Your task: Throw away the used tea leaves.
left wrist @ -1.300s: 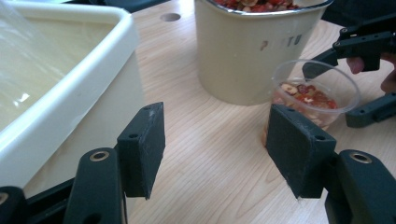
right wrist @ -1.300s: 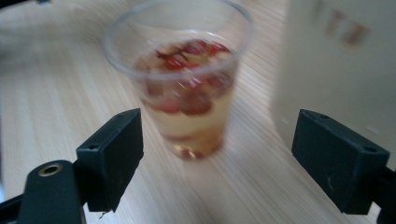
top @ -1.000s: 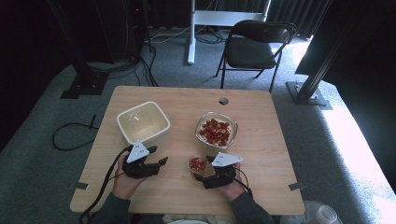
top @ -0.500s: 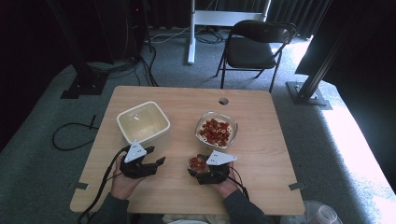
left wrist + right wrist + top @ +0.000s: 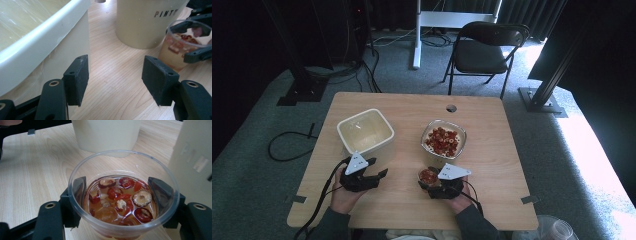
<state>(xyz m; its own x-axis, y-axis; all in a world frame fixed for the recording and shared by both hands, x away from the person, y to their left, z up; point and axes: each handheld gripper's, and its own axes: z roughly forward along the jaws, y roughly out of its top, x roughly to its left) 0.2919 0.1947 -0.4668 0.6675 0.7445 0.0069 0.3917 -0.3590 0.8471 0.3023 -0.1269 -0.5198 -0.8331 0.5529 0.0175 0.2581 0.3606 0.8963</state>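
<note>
A clear plastic cup [image 5: 428, 174] [image 5: 117, 202] of liquid with red date slices stands on the wooden table [image 5: 492, 165], just in front of a cream bowl [image 5: 462, 133] heaped with the same slices. My right gripper [image 5: 426, 183] [image 5: 119, 188] is shut on the cup. Its jaws have just been closing, and the pads press the cup's sides. The cup and those jaws also show in the left gripper view [image 5: 180, 47]. My left gripper [image 5: 377, 168] [image 5: 115, 75] rests open beside the empty white square container [image 5: 364, 131] [image 5: 37, 32], with nothing between its pads.
The cream bowl [image 5: 147, 22], lettered PINTY, stands behind the cup. In the right gripper view the white container [image 5: 105, 135] is straight ahead and the bowl's wall [image 5: 195, 157] is close on the right. A black chair [image 5: 487, 50] stands beyond the table.
My right gripper slid left to the cup and its jaws closed around it. The left gripper and both containers stayed where they were.
</note>
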